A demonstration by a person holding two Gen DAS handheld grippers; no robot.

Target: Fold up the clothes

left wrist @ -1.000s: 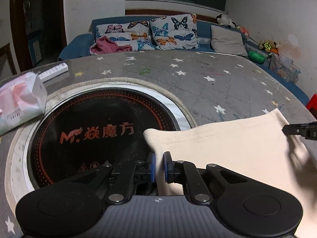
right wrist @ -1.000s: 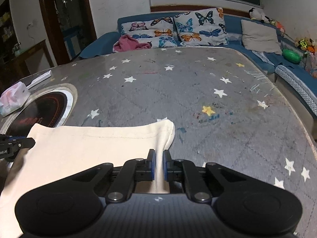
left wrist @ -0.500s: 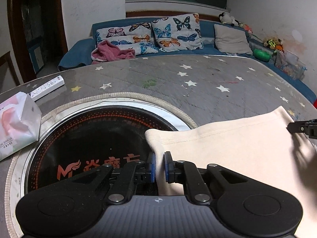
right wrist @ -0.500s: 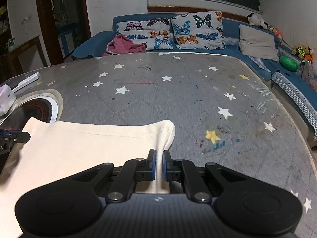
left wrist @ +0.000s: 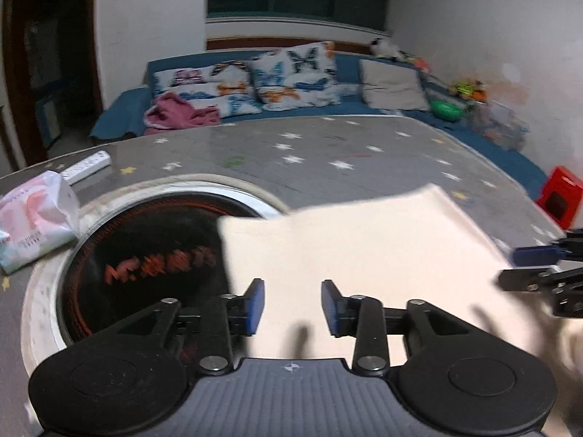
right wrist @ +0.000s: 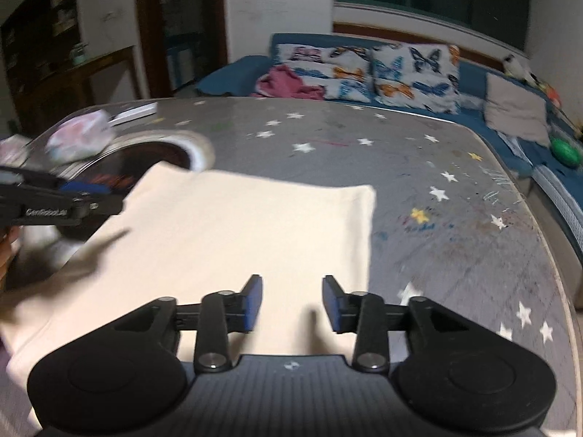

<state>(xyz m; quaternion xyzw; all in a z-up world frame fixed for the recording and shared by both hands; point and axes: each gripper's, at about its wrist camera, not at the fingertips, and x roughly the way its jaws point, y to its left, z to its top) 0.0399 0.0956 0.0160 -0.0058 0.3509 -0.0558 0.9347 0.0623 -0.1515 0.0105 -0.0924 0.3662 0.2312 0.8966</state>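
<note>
A cream cloth (left wrist: 364, 244) lies flat on the grey star-patterned table (left wrist: 328, 145), its left end over the black round cooktop (left wrist: 145, 247). My left gripper (left wrist: 291, 306) is open and empty, just above the cloth's near left part. In the right wrist view the same cloth (right wrist: 237, 229) spreads from the cooktop to mid-table. My right gripper (right wrist: 291, 302) is open and empty above the cloth's near right part. Each gripper shows in the other's view: the right at the edge (left wrist: 543, 266), the left at the edge (right wrist: 54, 200).
A tissue pack (left wrist: 36, 218) and a white remote (left wrist: 87, 165) lie left of the cooktop. A blue sofa (left wrist: 291, 109) with butterfly pillows and a pink garment (left wrist: 178, 113) stands behind the table. A red box (left wrist: 557, 196) sits at the right. The table's edge (right wrist: 554, 273) curves at right.
Both grippers have opened and let go of the cloth, which now lies flat. Both have lifted and drawn back a little; the views are motion-blurred.
</note>
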